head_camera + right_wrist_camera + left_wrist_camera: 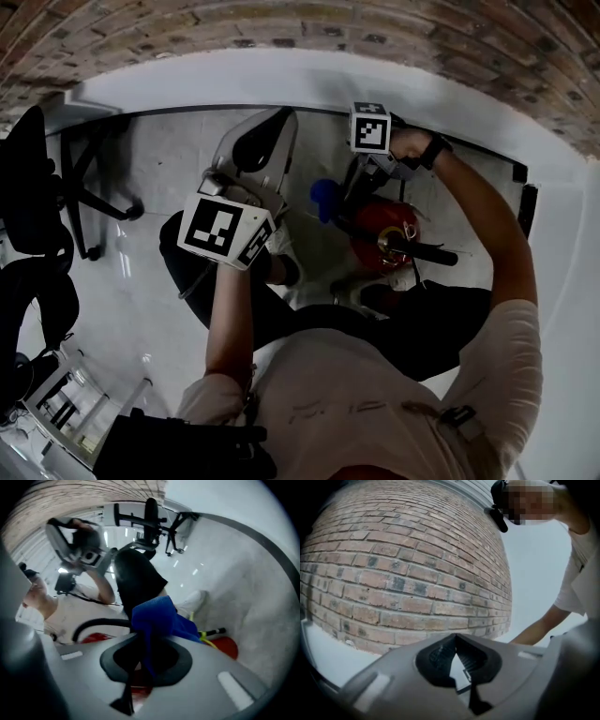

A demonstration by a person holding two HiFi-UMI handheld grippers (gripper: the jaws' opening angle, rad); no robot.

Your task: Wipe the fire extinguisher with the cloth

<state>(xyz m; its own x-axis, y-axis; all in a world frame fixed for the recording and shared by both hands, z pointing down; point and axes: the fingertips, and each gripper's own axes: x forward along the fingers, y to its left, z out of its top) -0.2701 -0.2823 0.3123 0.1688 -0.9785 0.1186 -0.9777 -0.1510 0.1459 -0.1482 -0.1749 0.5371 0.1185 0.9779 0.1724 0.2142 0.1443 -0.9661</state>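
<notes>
The right hand-held gripper [149, 637] clamps the cloth [159, 618] just short of the fire extinguisher [382, 230], while the left hand-held gripper [457, 644] is closed and empty; how much is wiped is unclear.

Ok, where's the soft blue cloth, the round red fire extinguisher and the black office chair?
Blue cloth [157, 616]: right gripper view, on its bunched top fold.
Red fire extinguisher [375, 225]: head view, on its red body.
Black office chair [26, 178]: head view, on its dark upper part.

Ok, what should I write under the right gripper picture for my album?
Right gripper shut on a blue cloth, right by the red fire extinguisher.
</notes>
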